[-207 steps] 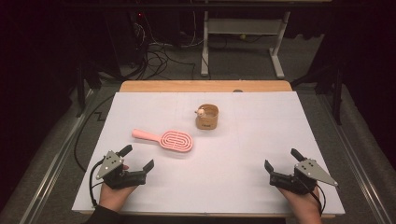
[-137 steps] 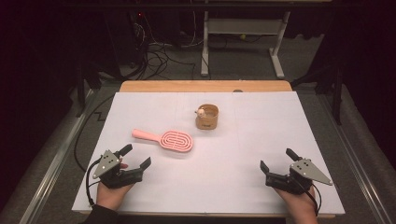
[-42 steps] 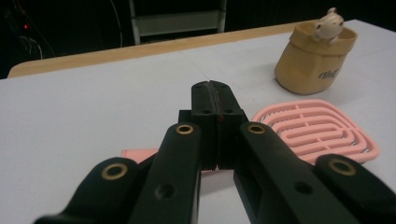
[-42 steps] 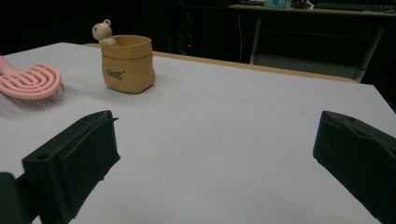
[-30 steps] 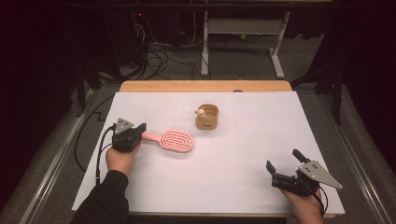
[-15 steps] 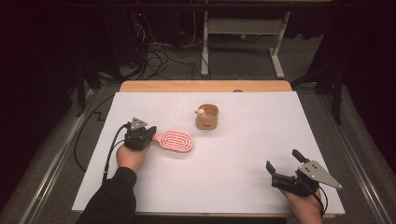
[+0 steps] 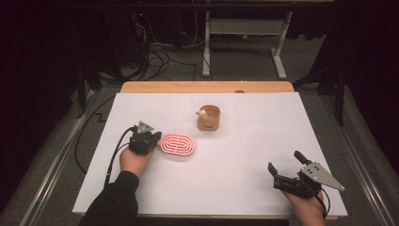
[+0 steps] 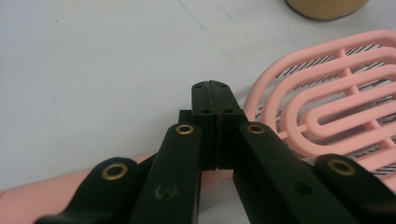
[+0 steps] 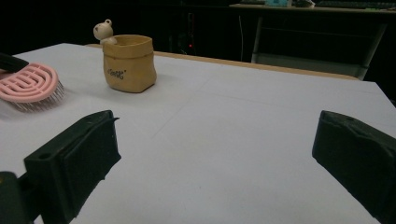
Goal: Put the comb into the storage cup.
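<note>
Pink hairbrush (image 7: 178,145) flat on the white surface (image 7: 244,188), left of centre, bristles down. Oval head toward the middle, handle toward the left edge, so long axis roughly side to side across the high view. Handle end hidden there under the left tool (image 7: 155,139).

Close up from the left gripper view: brush head (image 8: 336,98) just right of the jaws, pink handle crossing low under the left tool (image 8: 215,93) from lower left. Jaws closed flat against each other, nothing pinched between the pads. Sitting right over the neck where handle meets head; touching it or hovering just above, cannot tell. Looks like a miss or a press-down rather than a grip. For a pickup, needs jaws apart and set across the handle, at right angles to the long axis.

Tan pouch-style cup (image 7: 209,120) with a small bear figure (image 7: 203,113) at its rim, beyond the brush head and a little right, near but apart.

Right tool (image 7: 285,161) well apart at the near right corner, jaws wide open and empty, pointing up the surface toward the cup (image 9: 129,63). Open span (image 9: 215,154) over bare white. Left hand clearly the nearer one to the brush.
</note>
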Tool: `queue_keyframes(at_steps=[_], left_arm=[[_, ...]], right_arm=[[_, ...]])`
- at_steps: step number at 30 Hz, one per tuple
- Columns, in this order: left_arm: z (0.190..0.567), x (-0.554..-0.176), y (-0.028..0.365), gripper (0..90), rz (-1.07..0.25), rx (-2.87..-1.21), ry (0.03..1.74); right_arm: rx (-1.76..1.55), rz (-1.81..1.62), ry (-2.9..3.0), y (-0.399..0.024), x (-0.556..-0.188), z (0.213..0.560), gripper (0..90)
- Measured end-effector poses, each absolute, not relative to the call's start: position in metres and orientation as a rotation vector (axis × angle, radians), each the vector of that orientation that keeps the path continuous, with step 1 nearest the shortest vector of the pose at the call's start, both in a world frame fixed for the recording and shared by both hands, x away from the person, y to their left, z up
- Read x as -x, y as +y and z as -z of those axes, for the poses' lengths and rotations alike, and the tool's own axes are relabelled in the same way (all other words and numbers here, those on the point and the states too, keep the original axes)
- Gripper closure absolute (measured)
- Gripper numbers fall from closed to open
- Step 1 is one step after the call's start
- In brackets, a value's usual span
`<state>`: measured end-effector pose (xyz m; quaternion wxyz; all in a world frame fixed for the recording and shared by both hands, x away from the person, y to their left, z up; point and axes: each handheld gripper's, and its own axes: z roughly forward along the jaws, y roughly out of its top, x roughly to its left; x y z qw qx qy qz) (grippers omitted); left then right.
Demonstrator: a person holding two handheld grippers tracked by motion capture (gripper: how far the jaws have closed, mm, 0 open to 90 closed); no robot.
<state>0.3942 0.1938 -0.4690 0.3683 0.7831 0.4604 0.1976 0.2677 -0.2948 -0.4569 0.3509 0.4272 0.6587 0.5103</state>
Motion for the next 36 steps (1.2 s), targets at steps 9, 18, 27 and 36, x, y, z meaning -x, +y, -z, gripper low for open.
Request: queue_keyframes(at_steps=[9, 18, 27, 36], left_arm=[[0.471, -0.395, 0.198, 88.8, -0.513, -2.042, 1.199], [0.467, -0.387, 0.197, 88.8, -0.535, -2.084, 1.168], [0.464, -0.375, 0.202, 88.8, -0.528, -2.106, 1.162], [0.459, -0.365, 0.209, 88.8, -0.514, -2.131, 1.166]], right_arm=[[-1.104, -1.324, 1.703, -0.295, -0.268, 0.457, 1.1], [-1.109, -1.324, 1.700, -0.297, -0.267, 0.456, 1.4], [-1.110, -1.330, 1.693, -0.296, -0.266, 0.456, 1.6], [-1.115, -1.336, 1.686, -0.297, -0.265, 0.455, 1.6]])
